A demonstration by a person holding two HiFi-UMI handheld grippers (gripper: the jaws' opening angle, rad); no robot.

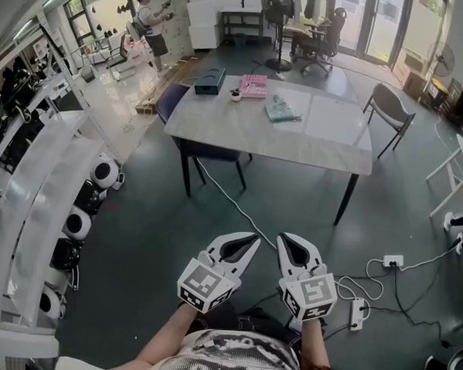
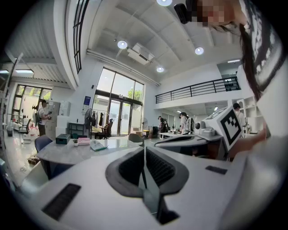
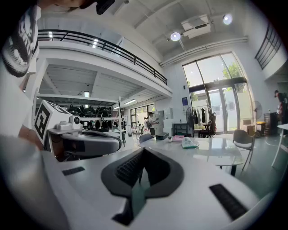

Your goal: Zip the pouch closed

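The pouch (image 1: 282, 108) is a pale teal bag lying on the far half of a grey table (image 1: 326, 150), well ahead of me. It also shows small in the left gripper view (image 2: 97, 144) and the right gripper view (image 3: 189, 143). Both grippers hover side by side over the dark floor, far short of the table. My left gripper (image 1: 252, 240) has its jaws pressed together with nothing between them (image 2: 144, 155). My right gripper (image 1: 285, 240) is likewise shut and empty (image 3: 143, 157). Neither touches the pouch.
On the table also sit a pink box (image 1: 254, 86), a dark box (image 1: 210, 81) and a small cup (image 1: 235, 95). Chairs stand at the table's left (image 1: 174, 100) and right (image 1: 390, 107). A cable and power strip (image 1: 356, 312) lie on the floor. White racks (image 1: 37, 209) line the left.
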